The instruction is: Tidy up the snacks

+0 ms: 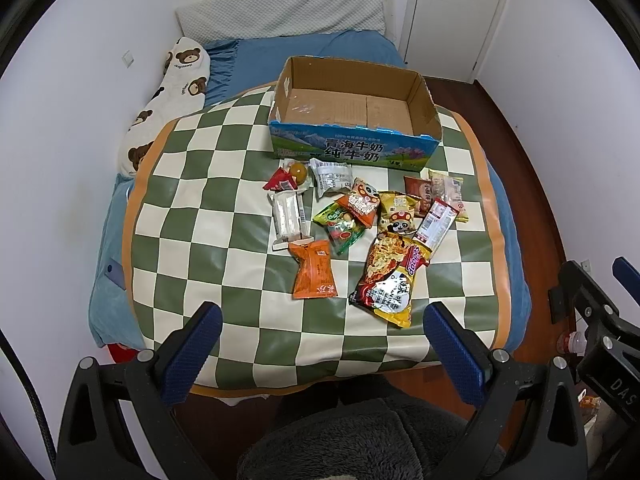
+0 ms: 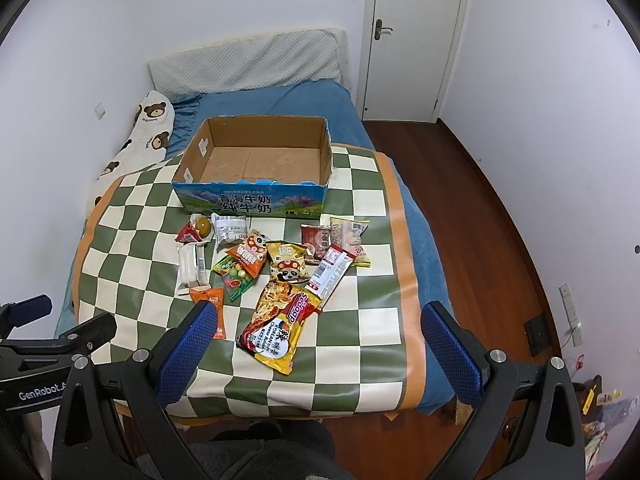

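Both grippers, left gripper (image 1: 322, 330) and right gripper (image 2: 320, 330), hang wide apart and hold nothing, while every snack, from the noodle packet (image 2: 280, 330) back, lies loose just before the bare cardboard box (image 2: 256, 196): sorting seems unstarted.

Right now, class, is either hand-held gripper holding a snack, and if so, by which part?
Nothing is held. The left hand-held gripper and right hand-held gripper are both open above the green-and-cream checkered mat, apart from every packet.
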### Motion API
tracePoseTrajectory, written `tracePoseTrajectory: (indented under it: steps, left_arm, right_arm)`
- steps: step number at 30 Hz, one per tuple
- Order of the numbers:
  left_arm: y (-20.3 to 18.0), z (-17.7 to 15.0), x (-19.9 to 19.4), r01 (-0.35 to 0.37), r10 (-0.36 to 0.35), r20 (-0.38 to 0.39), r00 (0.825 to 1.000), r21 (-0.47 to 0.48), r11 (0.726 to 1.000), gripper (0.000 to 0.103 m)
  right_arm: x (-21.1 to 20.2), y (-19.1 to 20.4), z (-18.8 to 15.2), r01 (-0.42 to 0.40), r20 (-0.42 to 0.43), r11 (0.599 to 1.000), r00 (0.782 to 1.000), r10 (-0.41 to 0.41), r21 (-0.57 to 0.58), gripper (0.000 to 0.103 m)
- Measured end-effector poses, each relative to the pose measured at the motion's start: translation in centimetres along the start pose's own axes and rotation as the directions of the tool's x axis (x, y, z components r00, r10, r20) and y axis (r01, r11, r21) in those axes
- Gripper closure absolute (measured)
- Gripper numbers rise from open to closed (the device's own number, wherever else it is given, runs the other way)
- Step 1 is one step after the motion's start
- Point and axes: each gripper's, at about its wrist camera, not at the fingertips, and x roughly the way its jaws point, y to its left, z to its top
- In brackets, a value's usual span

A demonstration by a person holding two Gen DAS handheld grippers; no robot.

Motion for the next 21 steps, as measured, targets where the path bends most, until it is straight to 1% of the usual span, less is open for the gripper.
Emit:
tracePoseTrajectory:
  steps: [21]
  left_arm:
    - [0.07,0.61,-0.24,0.001,-0.001,0.016,1.000,-0.010,1.000,0.000]
  right_arm:
    - [0.26,0.19,0.16,0.001,0.004,1.000,1.000,-0.001,-0.004,0.000]
